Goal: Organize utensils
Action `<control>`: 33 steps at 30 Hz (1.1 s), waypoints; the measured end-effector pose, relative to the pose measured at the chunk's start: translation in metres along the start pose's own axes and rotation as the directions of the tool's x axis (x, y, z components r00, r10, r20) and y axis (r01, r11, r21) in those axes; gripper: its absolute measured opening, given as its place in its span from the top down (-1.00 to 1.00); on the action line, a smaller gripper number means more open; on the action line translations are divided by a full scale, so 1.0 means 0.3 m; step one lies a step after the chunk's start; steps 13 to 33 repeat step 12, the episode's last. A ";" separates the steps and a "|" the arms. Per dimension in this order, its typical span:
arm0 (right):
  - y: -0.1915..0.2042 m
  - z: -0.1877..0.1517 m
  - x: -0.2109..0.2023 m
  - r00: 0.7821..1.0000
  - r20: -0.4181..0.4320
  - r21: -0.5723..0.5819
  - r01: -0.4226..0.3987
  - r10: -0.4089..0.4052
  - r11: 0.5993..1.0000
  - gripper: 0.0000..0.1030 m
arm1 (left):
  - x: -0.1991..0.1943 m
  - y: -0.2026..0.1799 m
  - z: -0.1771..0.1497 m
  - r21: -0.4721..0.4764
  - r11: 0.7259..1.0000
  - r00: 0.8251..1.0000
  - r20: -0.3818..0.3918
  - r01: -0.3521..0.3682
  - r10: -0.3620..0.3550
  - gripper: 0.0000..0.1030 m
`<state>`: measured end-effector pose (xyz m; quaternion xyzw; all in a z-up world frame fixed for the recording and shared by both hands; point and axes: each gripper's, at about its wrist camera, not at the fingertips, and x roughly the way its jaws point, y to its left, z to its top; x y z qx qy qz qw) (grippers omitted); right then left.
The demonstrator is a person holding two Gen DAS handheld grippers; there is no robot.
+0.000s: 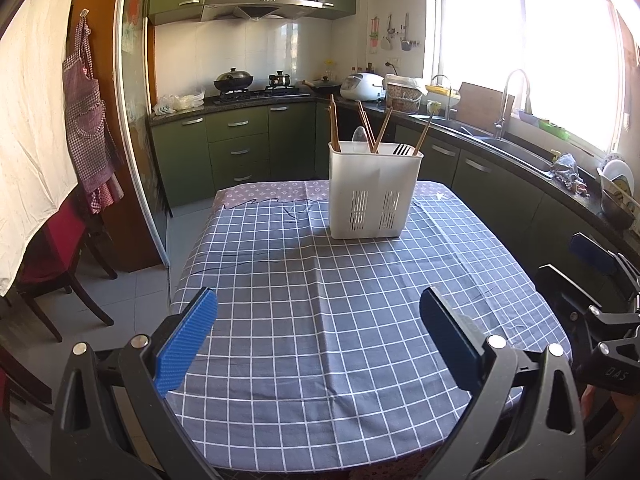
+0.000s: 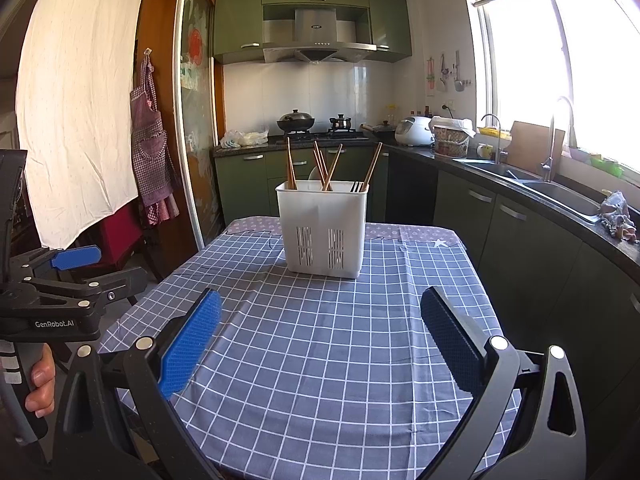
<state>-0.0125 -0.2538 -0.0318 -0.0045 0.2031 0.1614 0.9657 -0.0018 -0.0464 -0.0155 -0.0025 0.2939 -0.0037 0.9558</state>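
Above the near table edge, both the left hand-held gripper (image 1: 318,312) and right hand-held gripper (image 2: 320,312) hover level, wide open, empty.

White slotted utensil holder (image 1: 375,196), brown chopsticks (image 1: 334,127), blue-grey white-checked tablecloth (image 1: 320,320), blue claw pads (image 1: 187,340), green cabinets (image 1: 236,148)
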 end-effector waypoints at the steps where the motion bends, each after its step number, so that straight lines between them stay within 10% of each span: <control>1: -0.001 -0.001 -0.001 1.000 -0.001 0.000 0.000 0.000 1.000 -0.91 | 0.002 0.000 0.000 -0.001 1.000 1.000 -0.002 0.001 -0.001 -0.87; 33: -0.010 -0.005 0.020 1.000 -0.015 0.004 -0.001 0.001 1.000 -0.91 | 0.013 0.003 -0.007 0.015 0.999 0.999 -0.006 -0.044 0.044 -0.87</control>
